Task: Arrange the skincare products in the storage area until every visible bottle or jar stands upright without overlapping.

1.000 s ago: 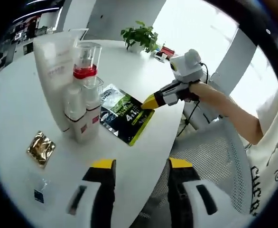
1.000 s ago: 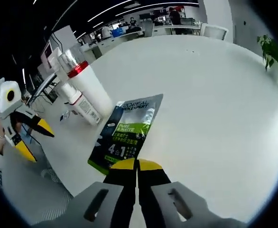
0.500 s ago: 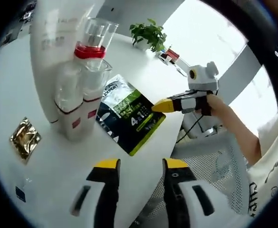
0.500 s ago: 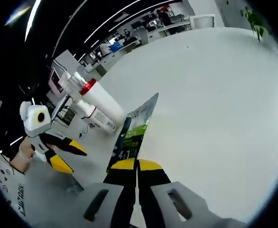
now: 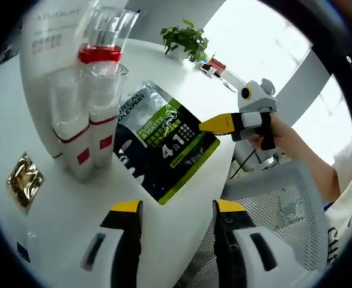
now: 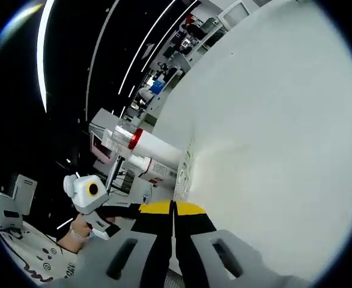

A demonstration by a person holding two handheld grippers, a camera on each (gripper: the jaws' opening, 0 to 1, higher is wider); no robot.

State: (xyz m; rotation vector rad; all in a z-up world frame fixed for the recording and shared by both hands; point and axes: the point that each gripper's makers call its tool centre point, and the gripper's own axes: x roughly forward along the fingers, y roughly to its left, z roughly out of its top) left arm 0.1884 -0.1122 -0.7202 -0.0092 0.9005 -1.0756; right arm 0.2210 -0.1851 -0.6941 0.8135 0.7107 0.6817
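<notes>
The right gripper [image 6: 173, 207] pinches the dark sachet [image 5: 164, 144] at its 3 o'clock edge, lifted near the white table's [image 5: 62, 222] rim. The left gripper [image 5: 177, 209] hangs spread at 6 o'clock, bare tabletop ahead. Bottles [image 5: 86, 114] stand upright at 9 o'clock

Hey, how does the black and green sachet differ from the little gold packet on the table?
The sachet is black, green and silver with printed text; the gold packet is plain shiny gold. The sachet looks far larger than the gold packet. The sachet is pinched at its corner by the right tool and leans against the bottles, while the gold packet lies flat and untouched on the table. Both are thin foil-like pouches.
</notes>
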